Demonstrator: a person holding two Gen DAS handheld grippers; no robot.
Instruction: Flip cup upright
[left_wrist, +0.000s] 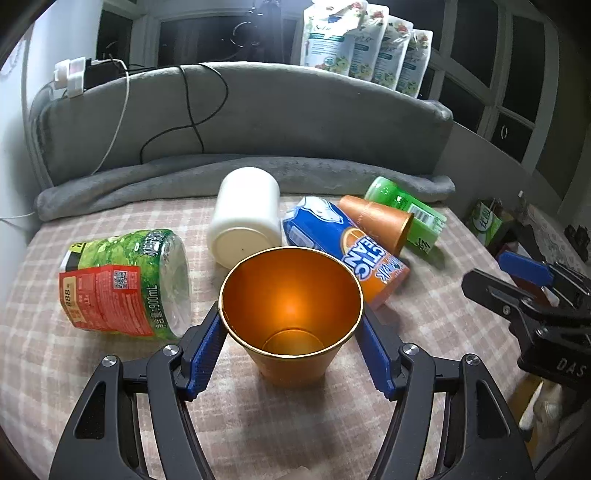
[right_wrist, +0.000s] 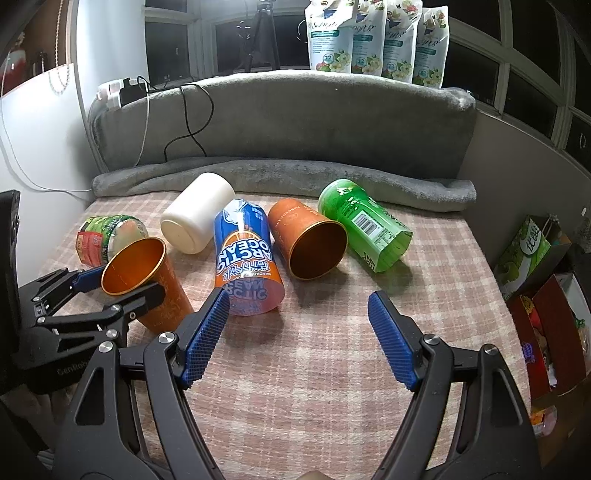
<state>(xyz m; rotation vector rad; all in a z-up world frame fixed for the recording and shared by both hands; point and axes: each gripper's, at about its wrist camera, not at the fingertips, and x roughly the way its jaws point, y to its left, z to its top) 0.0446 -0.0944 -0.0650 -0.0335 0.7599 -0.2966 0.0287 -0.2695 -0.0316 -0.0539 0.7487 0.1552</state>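
Left gripper (left_wrist: 290, 321), blue-padded fingers closed around an orange metallic cup with a gold rim (left_wrist: 291, 317), gripping it just below the rim on both sides. The cup stands mouth-up, slightly tilted, its base on the pink-and-cream checked bedspread (left_wrist: 424, 317) near the left part of the bed's near edge; in the right wrist view the same cup (right_wrist: 147, 280) leans with its mouth toward the left. Right gripper (right_wrist: 297, 317), jaws spread wide with nothing between them, hovering over the bedspread (right_wrist: 314, 369) near the middle of the near edge.

Lying on their sides across the middle of the bed, from left edge to right: a clear plastic bottle with a green and red label (left_wrist: 125, 284); a white cylindrical plastic jar (left_wrist: 245, 218); a blue and orange drink can marked ARCTIC OCEAN (right_wrist: 245, 258); a second orange metallic cup (right_wrist: 308, 240), mouth facing the near edge, touching the can; and a green plastic bottle with a barcode label (right_wrist: 364, 225). A rolled grey blanket (right_wrist: 280, 177) lies along the far edge, against a grey padded headboard (right_wrist: 295, 118). Four white printed refill pouches (right_wrist: 376, 37) stand above the headboard.
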